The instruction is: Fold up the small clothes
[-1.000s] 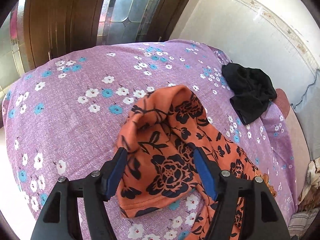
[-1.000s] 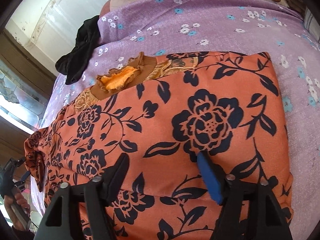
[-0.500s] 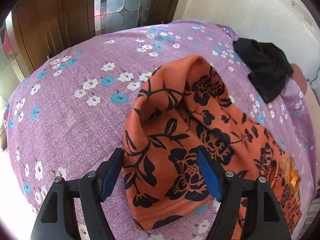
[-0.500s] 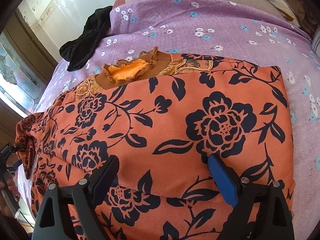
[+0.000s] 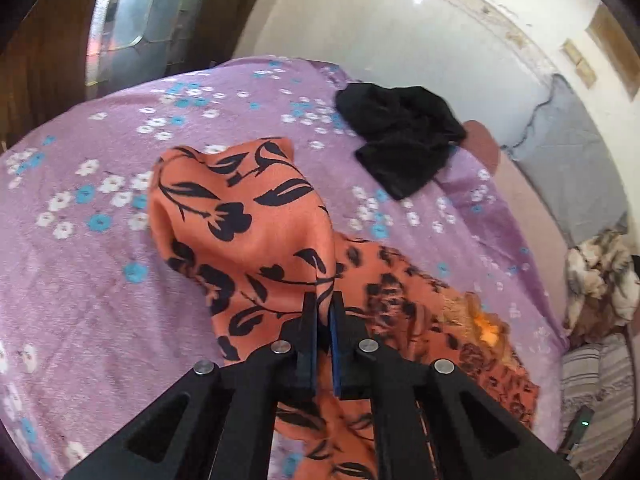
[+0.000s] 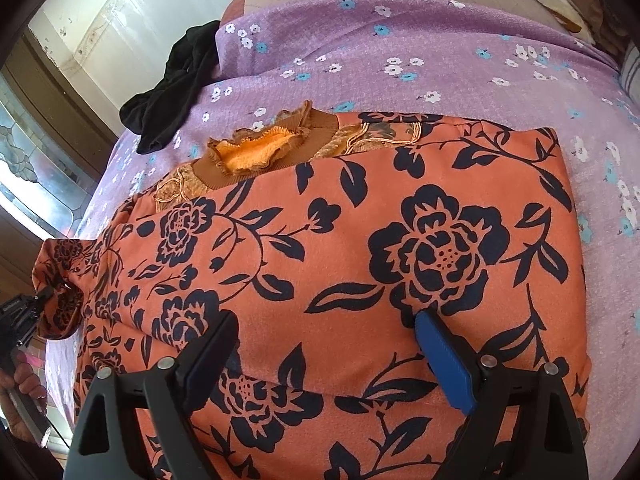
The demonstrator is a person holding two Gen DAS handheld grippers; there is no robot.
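On the bed (image 6: 460, 52), spread with a purple flowered sheet, an orange garment (image 6: 360, 248) with black flowers lies flat, collar away from the viewer. Left gripper (image 5: 323, 300): fingers pressed together, pinching a fold of the garment's sleeve end, lifted off the sheet. Right gripper (image 6: 324, 330): fingers spread wide over the body cloth, pinching nothing. Black cloth (image 5: 400, 136): crumpled near the bed's far edge.

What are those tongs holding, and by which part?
The left tongs pinch the orange flowered top by its sleeve. The right tongs hold nothing.
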